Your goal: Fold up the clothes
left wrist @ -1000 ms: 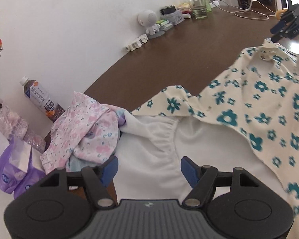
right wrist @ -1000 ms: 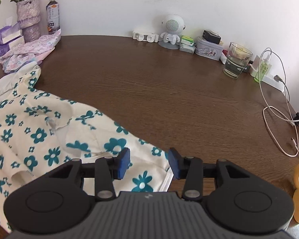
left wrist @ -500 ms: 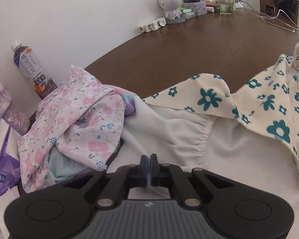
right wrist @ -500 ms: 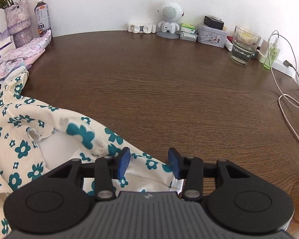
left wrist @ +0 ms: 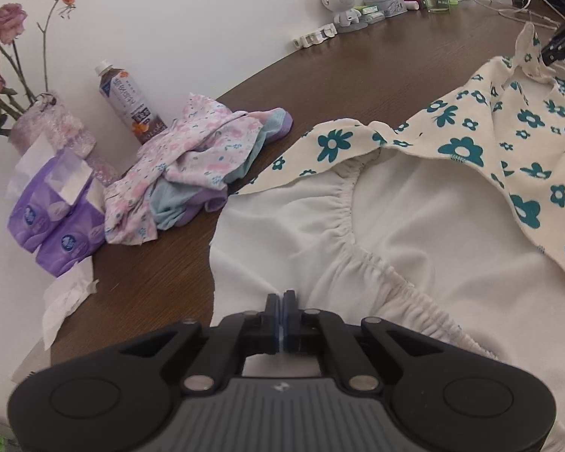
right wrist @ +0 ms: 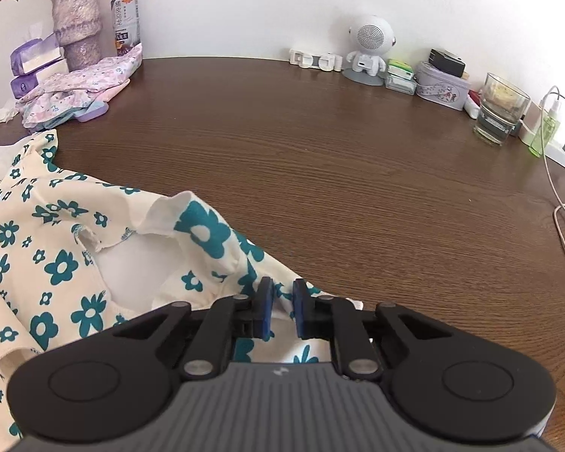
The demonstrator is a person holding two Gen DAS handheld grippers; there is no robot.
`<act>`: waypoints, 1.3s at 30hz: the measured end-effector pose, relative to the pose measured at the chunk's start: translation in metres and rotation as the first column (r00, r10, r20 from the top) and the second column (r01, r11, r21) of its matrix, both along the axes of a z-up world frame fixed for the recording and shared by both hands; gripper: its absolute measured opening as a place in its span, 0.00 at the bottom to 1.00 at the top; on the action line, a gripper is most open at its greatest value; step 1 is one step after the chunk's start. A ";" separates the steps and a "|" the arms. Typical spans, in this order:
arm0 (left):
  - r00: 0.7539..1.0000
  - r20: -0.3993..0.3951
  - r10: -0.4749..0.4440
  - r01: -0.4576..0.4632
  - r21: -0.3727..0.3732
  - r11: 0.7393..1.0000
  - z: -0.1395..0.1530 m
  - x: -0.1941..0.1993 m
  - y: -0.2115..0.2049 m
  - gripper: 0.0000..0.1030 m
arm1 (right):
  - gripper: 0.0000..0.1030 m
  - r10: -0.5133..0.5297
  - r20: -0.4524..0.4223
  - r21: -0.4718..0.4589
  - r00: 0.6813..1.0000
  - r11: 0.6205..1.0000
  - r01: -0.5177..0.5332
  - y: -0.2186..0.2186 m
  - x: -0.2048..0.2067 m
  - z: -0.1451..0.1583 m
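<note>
**Gripper ends pinned, dress stretched for the fold**

Left gripper [left wrist: 281,310] is clenched on the white lining hem of the floral dress [left wrist: 471,143], its blue pads pressed together with the cloth caught between them; the right gripper [right wrist: 280,310] sits over the opposite end of the same garment, its jaws narrowed with a strip of printed fabric lying in the gap, though a sliver of space shows and I cannot tell whether the pads bite yet; the dress lies spread on the brown table [right wrist: 358,169], cream with teal flowers, its white underside turned up at the left-hand end.

To judge from this, the step in hand is taking both ends so the garment can be lifted or laid over itself; doing it well means getting the right pads closed on both layers near the edge, not on a single ply; keeping the two grips level so the fold line runs straight; drawing gently, since the gathered elastic seam bunches and thin cloth slips; keeping clear of the pink floral pile [left wrist: 192,158] beside it.

Writing: the bottle [left wrist: 130,103] carries an orange-and-white label with East Asian characters too small to read surely; the purple tissue packs [left wrist: 60,233] show a round white logo, illegible; nothing else reads.
</note>
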State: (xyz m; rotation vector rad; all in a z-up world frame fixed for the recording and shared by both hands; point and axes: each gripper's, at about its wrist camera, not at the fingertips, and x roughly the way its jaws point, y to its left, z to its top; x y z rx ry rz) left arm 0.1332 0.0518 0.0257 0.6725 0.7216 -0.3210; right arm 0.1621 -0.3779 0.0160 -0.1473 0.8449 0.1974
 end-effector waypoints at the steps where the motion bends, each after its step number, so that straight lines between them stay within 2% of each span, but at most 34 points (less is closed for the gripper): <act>1: 1.000 0.018 0.009 -0.010 0.022 1.000 -0.002 -0.007 0.002 0.00 | 0.12 0.011 0.003 -0.002 1.000 1.000 -0.011 0.005 0.002 0.000; 4: 0.998 0.044 0.041 -0.042 0.035 0.998 -0.004 -0.013 0.011 0.00 | 0.12 0.041 0.009 -0.013 0.999 0.999 -0.041 0.021 0.009 -0.001; 8: 0.996 0.055 0.071 -0.072 0.024 0.997 -0.004 -0.001 0.022 0.00 | 0.12 0.053 0.020 -0.030 0.998 0.998 -0.053 0.041 0.024 -0.004; 13: 0.992 0.117 0.047 -0.061 0.115 0.992 -0.014 0.017 0.019 0.00 | 0.13 0.033 0.032 -0.050 0.999 0.998 -0.031 0.057 0.042 -0.006; 16: 0.990 0.138 0.034 -0.052 0.134 0.990 -0.017 0.024 0.023 0.00 | 0.13 0.011 0.037 -0.076 0.999 0.997 -0.008 0.062 0.049 -0.008; 22: 0.988 0.151 0.038 -0.053 0.100 0.994 -0.018 0.022 0.033 0.00 | 0.14 -0.021 0.042 -0.062 0.999 0.998 0.024 0.065 0.044 -0.005; 24: 0.990 0.136 0.045 -0.052 0.053 0.997 -0.013 0.022 0.038 0.00 | 0.17 -0.032 0.043 -0.055 0.999 0.998 0.034 0.065 0.042 -0.004; 25: 0.991 0.112 0.066 -0.066 -0.004 0.998 -0.007 0.025 0.044 0.07 | 0.20 -0.039 0.051 -0.045 0.998 0.998 0.041 0.065 0.040 -0.002; 26: 0.992 0.086 0.092 -0.086 -0.075 0.994 0.001 0.027 0.050 0.24 | 0.25 -0.043 0.069 -0.029 0.997 0.999 0.045 0.063 0.036 0.003; 27: 0.992 0.072 0.108 -0.098 -0.140 0.985 0.010 0.027 0.055 0.36 | 0.29 -0.046 0.090 -0.015 0.995 0.999 0.047 0.062 0.030 0.009; 28: 0.991 0.078 0.112 -0.095 -0.195 0.976 0.019 0.024 0.058 0.52 | 0.40 -0.045 0.112 0.000 0.993 0.999 0.046 0.061 0.025 0.015; 29: 0.990 0.084 0.116 -0.091 -0.250 0.964 0.029 0.021 0.060 0.57 | 0.47 -0.040 0.132 0.014 0.990 0.999 0.038 0.059 0.018 0.023; 30: 0.990 0.089 0.110 -0.081 -0.284 0.955 0.036 0.019 0.060 0.57 | 0.48 -0.029 0.146 0.024 0.989 0.999 0.026 0.058 0.011 0.029; 33: 0.993 0.108 0.039 -0.010 -0.258 0.966 0.048 0.013 0.042 0.58 | 0.48 0.018 0.169 0.041 0.985 0.999 -0.025 0.060 -0.006 0.043; 39: 0.988 0.118 -0.100 0.108 -0.066 0.992 0.043 0.018 -0.009 0.62 | 0.47 0.153 0.166 -0.035 0.974 0.988 -0.150 0.097 -0.018 0.050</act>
